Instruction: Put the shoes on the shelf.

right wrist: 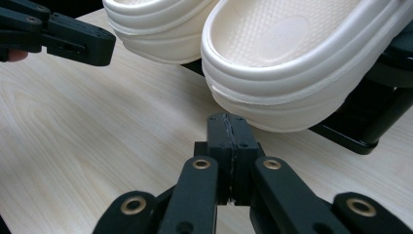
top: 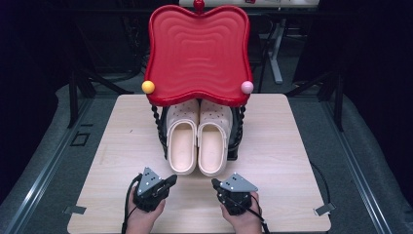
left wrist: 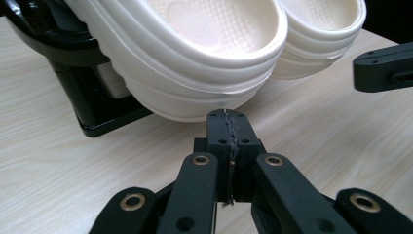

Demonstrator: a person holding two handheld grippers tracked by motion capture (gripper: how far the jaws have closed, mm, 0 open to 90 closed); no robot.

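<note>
**Two closed grippers before a pair of clogs**

A pale wooden table (top: pixel 272 146) stands in a dark room, with black frames and a grey floor around it. At its far middle a black rack (top: pixel 237 141) carries a red wavy tray (top: pixel 197 53) on top, with a yellow ball (top: pixel 148 87) and a pink ball (top: pixel 247 87) at its front corners. Under the tray a pair of cream clogs leans heels-forward: the left clog (top: pixel 182 146) and the right clog (top: pixel 212 148) lie side by side, touching. The left gripper (top: pixel 170 181) sits on the near side of the table, just short of the left clog's heel, jaws pressed together with nothing between them. The right gripper (top: pixel 215 184) mirrors it before the right clog, jaws likewise together and empty.
</note>
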